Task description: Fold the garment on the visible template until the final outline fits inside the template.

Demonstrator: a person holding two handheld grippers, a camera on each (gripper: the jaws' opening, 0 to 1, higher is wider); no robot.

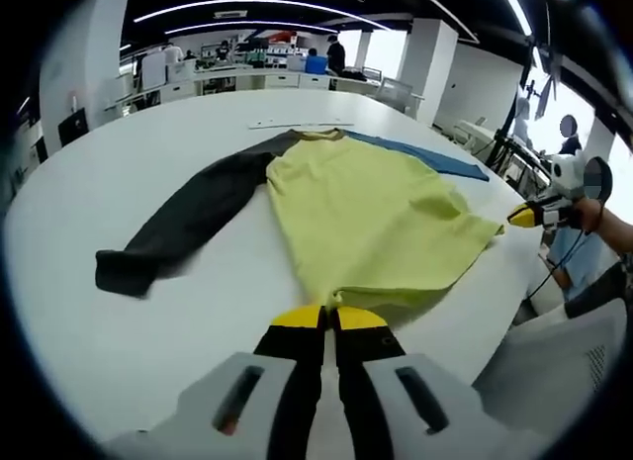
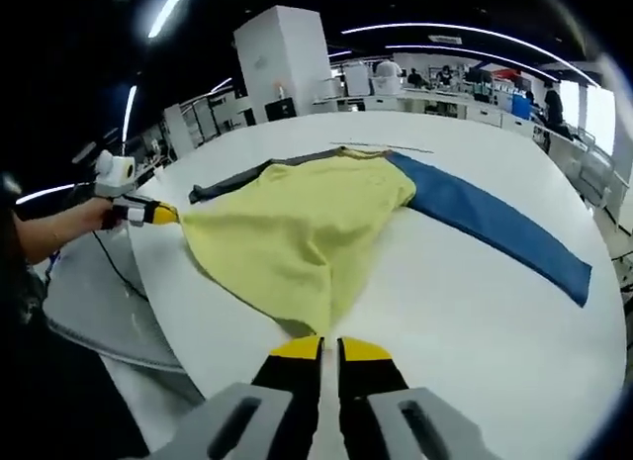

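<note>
A long-sleeved garment with a yellow body (image 1: 366,218) lies spread on the white table (image 1: 148,331), collar away from me. Its dark grey sleeve (image 1: 188,218) stretches left and its blue sleeve (image 1: 425,155) runs off to the right. My left gripper (image 1: 329,317) is shut on the hem at one bottom corner. In the right gripper view, my right gripper (image 2: 329,348) is shut on the other hem corner of the yellow body (image 2: 297,232), with the blue sleeve (image 2: 495,223) to its right. Each gripper shows in the other's view: the right gripper (image 1: 514,219) and the left gripper (image 2: 170,215).
A thin pale strip (image 1: 302,125) lies on the table just beyond the collar. The table edge (image 2: 148,282) runs close to the hem, with a grey chair (image 2: 89,312) below it. Desks and people stand far behind. A hand (image 2: 59,228) holds the left gripper.
</note>
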